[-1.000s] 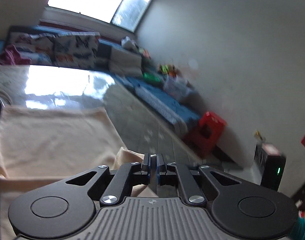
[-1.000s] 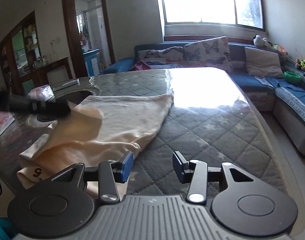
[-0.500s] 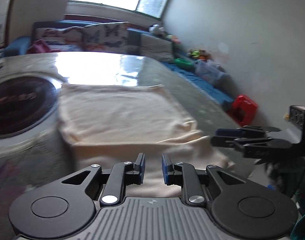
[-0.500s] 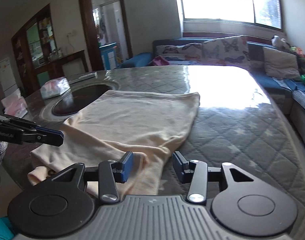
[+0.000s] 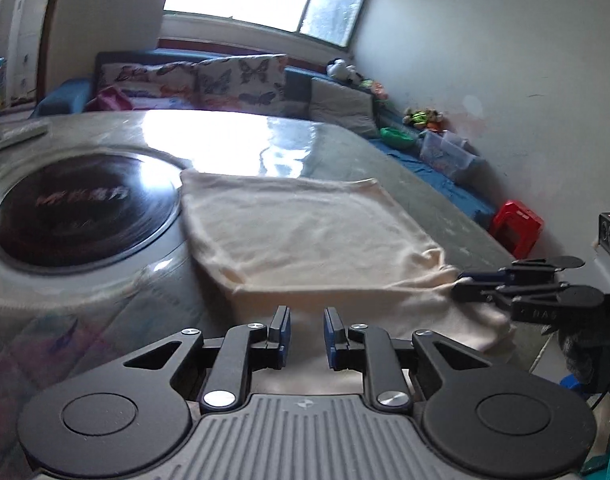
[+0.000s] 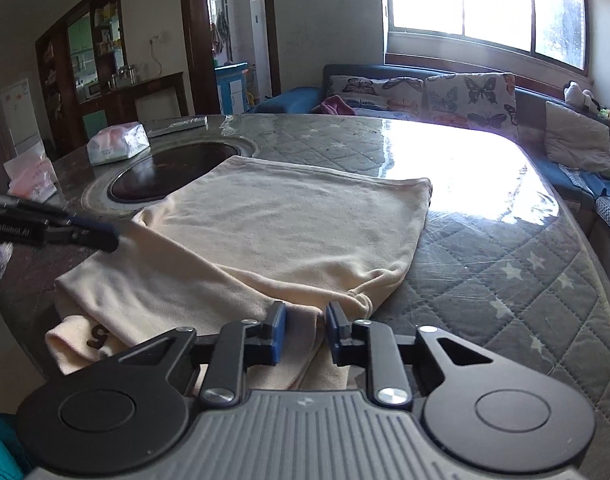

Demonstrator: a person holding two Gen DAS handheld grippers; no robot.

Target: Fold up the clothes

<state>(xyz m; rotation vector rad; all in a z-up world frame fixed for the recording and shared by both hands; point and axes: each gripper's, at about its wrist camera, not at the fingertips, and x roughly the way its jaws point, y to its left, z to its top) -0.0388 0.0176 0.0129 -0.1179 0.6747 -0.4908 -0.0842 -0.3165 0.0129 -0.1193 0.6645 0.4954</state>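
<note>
A cream garment (image 6: pixel 289 232) lies folded flat on the grey quilted table (image 6: pixel 505 272), with a dark "5" showing on a lower layer at the near edge. My right gripper (image 6: pixel 305 334) sits at the garment's near right corner. Its jaws are closing, and a raised fold of cloth fills the gap between the blue pads. In the left wrist view the right gripper (image 5: pixel 459 284) pinches that corner from the side. My left gripper (image 5: pixel 305 336) hovers over the near edge of the garment (image 5: pixel 305 232), jaws slightly apart with nothing pinched. The left gripper (image 6: pixel 109 240) touches the garment's left edge.
A round black hotplate (image 6: pixel 165 172) is set into the table left of the garment. A tissue pack (image 6: pixel 117 146) and a remote (image 6: pixel 181 124) lie beyond it. A sofa with butterfly cushions (image 6: pixel 465 92) runs behind the table. A red stool (image 5: pixel 515 228) stands on the floor.
The left gripper swung round to face the garment and its shut jaws parted a little. The right gripper moved in on the near corner and its wide jaws narrowed onto a fold.
</note>
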